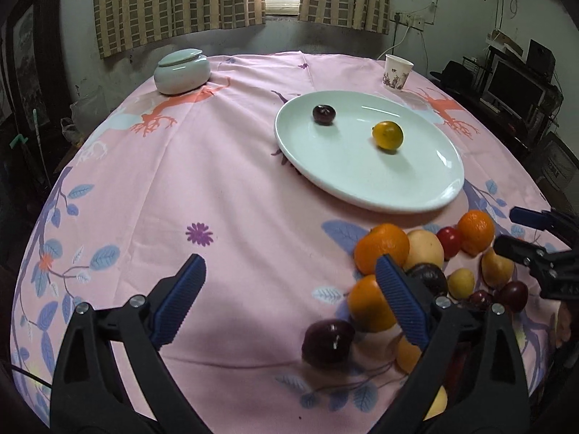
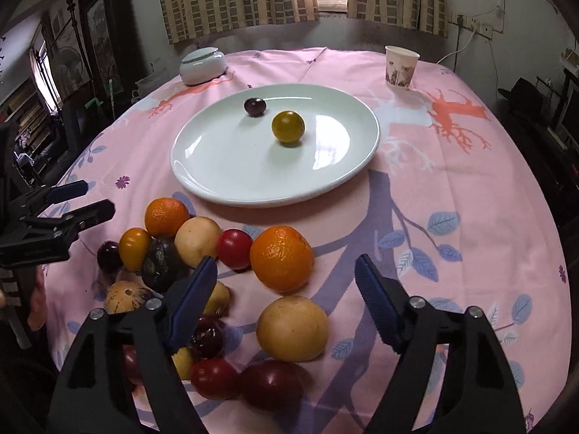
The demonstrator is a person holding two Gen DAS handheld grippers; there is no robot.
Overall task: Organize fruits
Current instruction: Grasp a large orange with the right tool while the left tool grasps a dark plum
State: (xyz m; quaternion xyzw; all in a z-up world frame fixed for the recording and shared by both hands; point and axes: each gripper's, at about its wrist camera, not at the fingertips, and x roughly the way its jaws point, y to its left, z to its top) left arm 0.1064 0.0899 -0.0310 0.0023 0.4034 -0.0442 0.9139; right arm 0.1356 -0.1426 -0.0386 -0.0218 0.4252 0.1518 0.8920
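In the left wrist view, the left gripper point(image 1: 289, 271) is seen with its blue-padded jaws spread wide and nothing grasped; only the pink tablecloth point(image 1: 217, 188) lies between them. A white oval plate point(image 1: 427, 195) is set on the far right of the cloth, and on it a dark plum point(image 1: 324, 114) and a yellow-orange citrus fruit point(image 1: 388, 135) are placed well apart. Nearer, a pile of fruit point(image 1: 416, 271) is heaped beside the right finger, with a dark plum point(image 1: 327, 341) lying at its near left edge. The right gripper point(image 1: 521, 231) is seen at the right edge, above the pile, its jaws parted. A lidded ceramic jar point(image 1: 182, 71) and a paper cup point(image 1: 396, 72) are stood at the table's far side.

In the right wrist view, the right gripper point(image 2: 287, 271) is shown released, with nothing clasped; a large orange point(image 2: 281, 258) and a pale round fruit point(image 2: 293, 329) lie on the cloth between its fingers, untouched. The plate is seen beyond them, holding the same two fruits. The left gripper is visible at the left edge, open.
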